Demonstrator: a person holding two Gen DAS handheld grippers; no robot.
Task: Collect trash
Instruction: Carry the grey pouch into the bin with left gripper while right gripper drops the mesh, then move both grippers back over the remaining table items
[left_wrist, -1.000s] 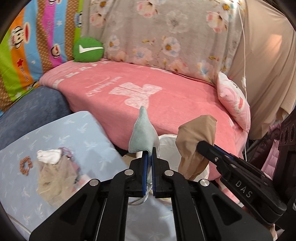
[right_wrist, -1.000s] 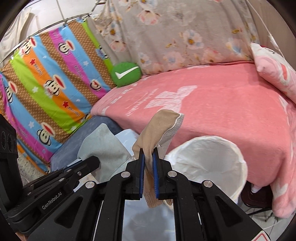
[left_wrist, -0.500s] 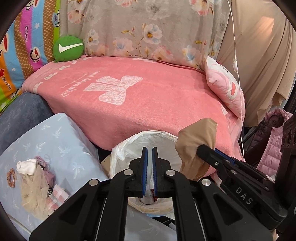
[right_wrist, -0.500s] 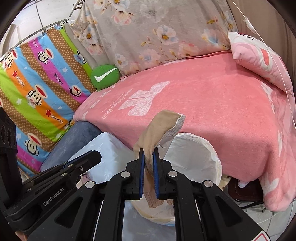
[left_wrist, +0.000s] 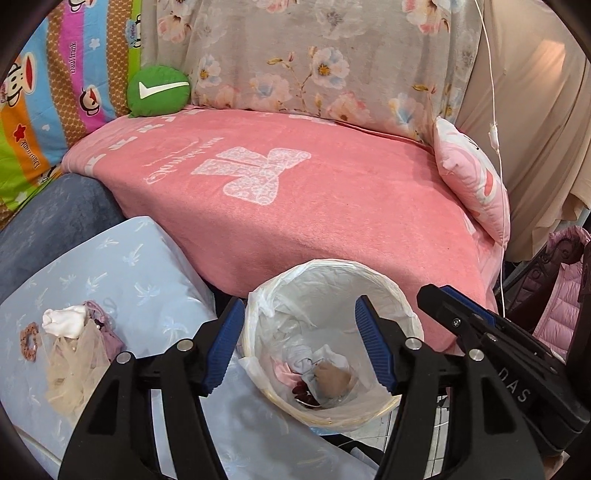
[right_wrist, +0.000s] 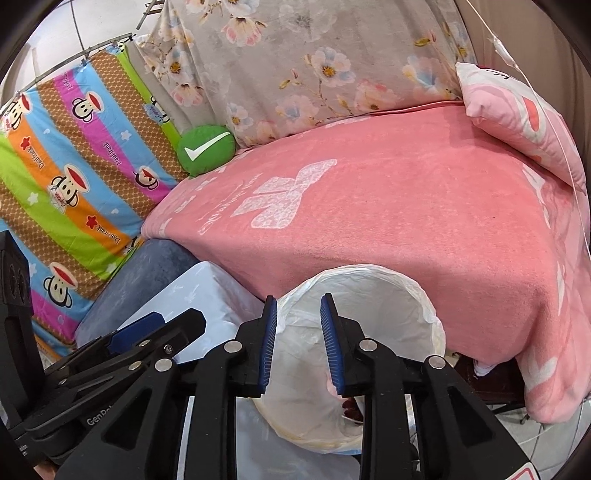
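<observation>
Both grippers hang over the lined waste bin (left_wrist: 402, 295). The left gripper (left_wrist: 299, 347) is opening wide, the right gripper (right_wrist: 297, 343) less so; neither holds anything. A beige rag (left_wrist: 332, 376) and a pale cloth (left_wrist: 314, 363) lie at the bin's bottom, well below the fingers. Still uncollected: a scrap pile (left_wrist: 74, 350) on the blue cushion (left_wrist: 122, 273), left of the bin.
</observation>
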